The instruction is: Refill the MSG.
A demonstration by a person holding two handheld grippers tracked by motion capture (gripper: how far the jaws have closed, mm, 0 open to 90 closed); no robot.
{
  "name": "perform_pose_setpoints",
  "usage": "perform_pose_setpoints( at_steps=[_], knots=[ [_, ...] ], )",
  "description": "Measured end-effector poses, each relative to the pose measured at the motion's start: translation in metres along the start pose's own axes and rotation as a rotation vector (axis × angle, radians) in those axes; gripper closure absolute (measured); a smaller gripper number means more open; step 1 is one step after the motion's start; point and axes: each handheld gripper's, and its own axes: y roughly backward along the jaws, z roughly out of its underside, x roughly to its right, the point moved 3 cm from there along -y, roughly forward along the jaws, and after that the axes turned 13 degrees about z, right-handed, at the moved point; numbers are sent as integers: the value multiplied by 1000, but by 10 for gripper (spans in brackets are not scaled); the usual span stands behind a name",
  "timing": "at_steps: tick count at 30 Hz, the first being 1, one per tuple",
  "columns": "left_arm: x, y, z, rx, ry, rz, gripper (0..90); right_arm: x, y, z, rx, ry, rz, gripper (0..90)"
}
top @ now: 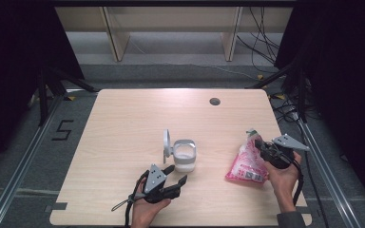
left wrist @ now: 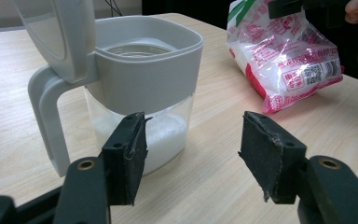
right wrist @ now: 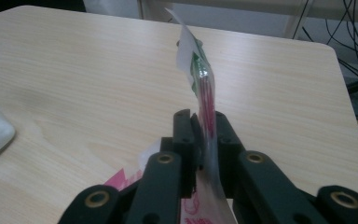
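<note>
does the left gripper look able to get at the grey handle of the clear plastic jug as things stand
Probably yes: the left gripper is open and empty, facing the clear jug close by. The grey handle sticks out on its side with bare wooden table between, nothing blocking.

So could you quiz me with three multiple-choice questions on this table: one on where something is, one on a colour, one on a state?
1. Where does the bag lie?
A. right of the jug
B. left of the jug
C. inside the jug

2. What colour is the jug collar?
A. red
B. grey
C. blue

3. How does the jug's lid stand?
A. shut
B. lying apart on the table
C. flipped up open

Answers:
1 A: in the high view the bag lies to the right, pinched by the right gripper.
2 B: the band and handle look grey.
3 C: the lid stands upright above the handle.
</note>
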Motion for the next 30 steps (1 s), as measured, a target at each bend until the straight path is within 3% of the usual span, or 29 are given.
perform_pose_setpoints(
  at_steps=[1, 4, 5, 8, 10, 12, 13, 15, 16, 18, 20, 21, 23, 24, 25, 26, 27, 29, 30],
  knots=[
    [0, 0, 0, 0, 1, 2, 403, -2, 2, 1, -25, -48, 0, 821],
    [0, 0, 0, -2, 1, 1, 403, 2, 2, 1, -16, -16, 17, 777],
    [-1, 1, 0, -3, 1, 2, 403, 1, 2, 1, -29, -52, 32, 739],
    [-1, 1, -1, 2, 1, 3, 404, 1, 2, 2, -26, -57, 28, 721],
    [-1, 1, -1, 3, -1, 4, 403, 4, 1, 3, -23, -43, 57, 679],
    [-2, 2, -1, 3, -1, 1, 403, 5, 3, 3, -41, -81, 77, 623],
    [0, 2, -1, 4, 22, -8, 403, 9, 1, 2, -10, -64, 70, 610],
    [-1, 2, -1, 7, 20, -7, 403, 11, 4, 1, -13, -83, 97, 545],
    [-1, 2, -1, 8, 21, -7, 403, 10, 6, 1, -29, -115, 113, 513],
    [-1, 2, -1, 11, 24, -3, 403, 15, 7, -1, -11, -115, 127, 474],
    [0, 3, -1, 11, 22, -3, 403, 12, 12, -2, -5, -160, 156, 445],
    [-1, 3, -1, 13, 25, -3, 403, 15, 12, -3, 10, -130, 148, 444],
    [-1, 3, -1, 16, 25, 0, 403, 14, 16, -4, 9, -131, 168, 440],
    [-1, 3, -1, 16, 26, -2, 403, 15, 17, -5, 18, -110, 173, 437],
    [-1, 4, -1, 12, 24, -4, 403, 11, 19, -5, 11, -142, 178, 437],
    [-1, 4, -1, 12, 23, -3, 404, 13, 19, -6, 24, -110, 172, 436],
    [-1, 3, -1, 16, 25, 0, 404, 10, 20, -6, 24, -145, 176, 436],
    [-2, 3, 0, 19, 23, -3, 404, 11, 20, -7, 39, -107, 161, 435],
    [-3, 4, -1, 10, -6, 6, 404, 8, 22, -7, 26, -125, 168, 435]
  ],
)
